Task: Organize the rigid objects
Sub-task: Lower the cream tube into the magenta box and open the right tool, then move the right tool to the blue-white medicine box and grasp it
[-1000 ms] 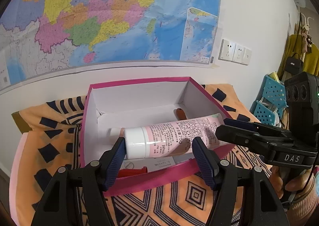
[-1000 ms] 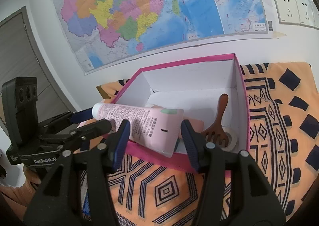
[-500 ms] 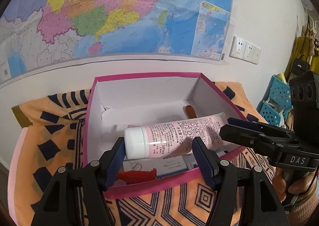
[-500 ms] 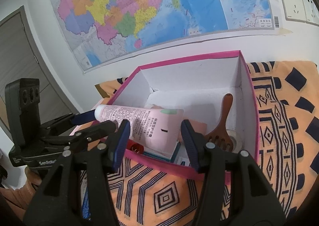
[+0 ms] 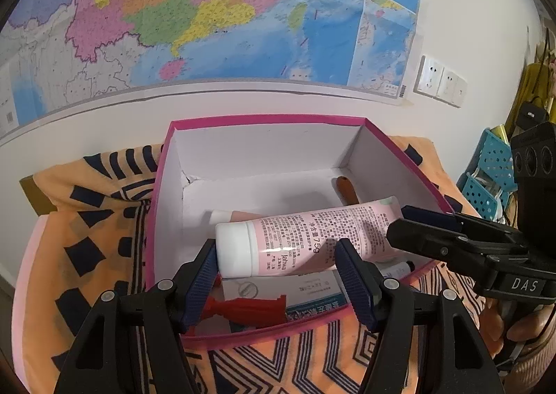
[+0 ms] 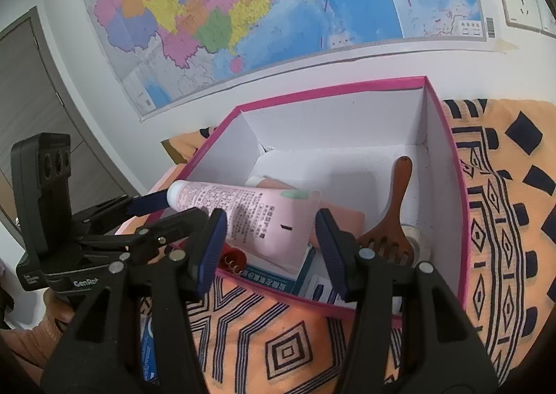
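A pink tube (image 5: 305, 241) with a white cap hangs level over the front part of the pink box (image 5: 271, 119), held between both grippers. My left gripper (image 5: 274, 272) is shut on its cap end. My right gripper (image 6: 272, 241) is shut on the flat crimped end of the tube (image 6: 257, 220). In the box (image 6: 330, 88) lie a wooden comb (image 6: 392, 230), a peach tube (image 6: 344, 216), a red item (image 5: 246, 307), a blue-and-white carton (image 5: 305, 289) and a tape roll (image 6: 413, 237). The back half of the box floor is bare.
The box stands on an orange patterned cloth (image 6: 497, 206) against a wall with a large map (image 5: 208, 11). Wall sockets (image 5: 439, 84) and blue baskets (image 5: 486, 178) are at the right. A blue packet (image 6: 147, 349) lies on the cloth near the front. A door (image 6: 31, 98) is left.
Both grippers carried the tube forward and down over the box. The box looks nearer, and the red item and carton at its front have come into view.
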`<action>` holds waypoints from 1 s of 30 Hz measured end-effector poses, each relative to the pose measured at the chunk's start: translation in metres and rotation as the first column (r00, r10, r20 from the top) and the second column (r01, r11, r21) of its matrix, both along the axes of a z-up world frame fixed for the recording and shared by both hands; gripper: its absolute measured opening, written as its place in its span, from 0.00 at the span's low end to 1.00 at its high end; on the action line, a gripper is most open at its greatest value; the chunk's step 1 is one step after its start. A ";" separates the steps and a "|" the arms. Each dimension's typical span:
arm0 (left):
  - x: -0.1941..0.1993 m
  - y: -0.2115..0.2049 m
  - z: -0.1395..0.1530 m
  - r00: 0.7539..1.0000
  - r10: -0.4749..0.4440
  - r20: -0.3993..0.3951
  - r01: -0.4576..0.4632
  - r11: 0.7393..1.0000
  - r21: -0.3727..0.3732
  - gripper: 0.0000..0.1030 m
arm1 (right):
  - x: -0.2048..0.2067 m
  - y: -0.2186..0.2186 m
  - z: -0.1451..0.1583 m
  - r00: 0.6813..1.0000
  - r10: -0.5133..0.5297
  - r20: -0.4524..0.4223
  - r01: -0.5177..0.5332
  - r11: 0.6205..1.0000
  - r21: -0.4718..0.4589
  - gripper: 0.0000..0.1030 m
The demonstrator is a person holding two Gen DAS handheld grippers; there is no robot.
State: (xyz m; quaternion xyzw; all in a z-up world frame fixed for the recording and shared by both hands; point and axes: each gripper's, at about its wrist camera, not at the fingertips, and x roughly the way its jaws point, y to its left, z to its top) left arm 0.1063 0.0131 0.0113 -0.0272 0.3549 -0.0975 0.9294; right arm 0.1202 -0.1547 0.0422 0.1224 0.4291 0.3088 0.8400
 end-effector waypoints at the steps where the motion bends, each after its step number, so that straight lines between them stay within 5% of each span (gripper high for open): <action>1: 0.001 0.001 -0.001 1.000 0.003 -0.003 -0.003 1.000 0.001 0.66 | 0.000 0.000 0.000 1.000 0.000 -0.001 0.000 1.000 -0.002 0.54; 18: 0.005 0.008 0.000 0.999 0.046 -0.003 -0.046 0.999 0.009 0.66 | 0.016 0.018 -0.023 0.998 0.013 -0.057 -0.016 0.998 -0.056 0.54; 30: -0.055 0.017 0.025 0.994 -0.015 0.105 0.014 1.000 0.010 0.68 | -0.003 0.006 -0.005 1.000 0.014 -0.005 -0.014 1.000 -0.021 0.54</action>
